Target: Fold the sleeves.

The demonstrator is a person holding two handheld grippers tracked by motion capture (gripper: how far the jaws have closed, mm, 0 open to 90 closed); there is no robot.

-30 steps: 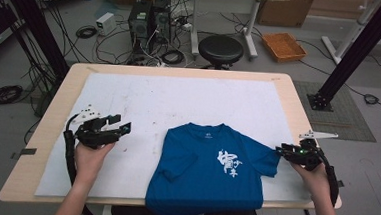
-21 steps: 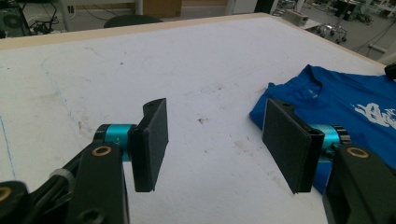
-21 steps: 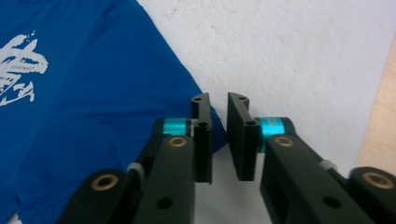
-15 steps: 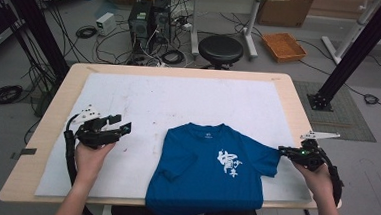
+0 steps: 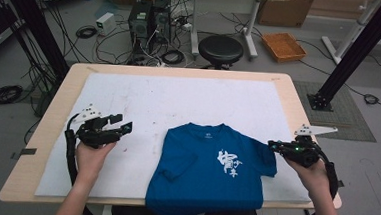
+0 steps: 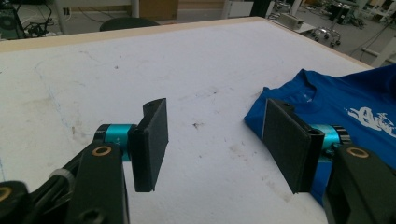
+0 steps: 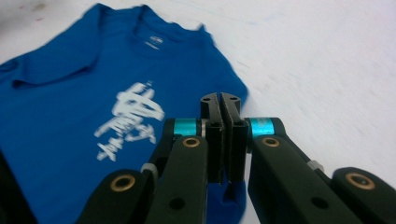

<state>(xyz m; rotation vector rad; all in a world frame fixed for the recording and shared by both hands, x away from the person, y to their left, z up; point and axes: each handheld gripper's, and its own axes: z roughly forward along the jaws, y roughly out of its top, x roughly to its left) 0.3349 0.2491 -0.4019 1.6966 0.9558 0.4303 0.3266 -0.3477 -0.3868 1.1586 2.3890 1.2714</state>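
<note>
Two hand-held grippers flank a blue T-shirt (image 5: 213, 171) lying at the bench's near edge, hem overhanging. Right gripper (image 7: 220, 103), at the shirt's right sleeve: fingers pressed together, blue cloth pinched low between them. Left gripper (image 6: 212, 135), well left of the shirt: fingers spread wide, empty. Beyond the shirt, a white sheet (image 5: 179, 99) covers the bench (image 5: 290, 88).

Lab: floor cables (image 5: 85, 31), computer tower (image 5: 140, 17)
</note>
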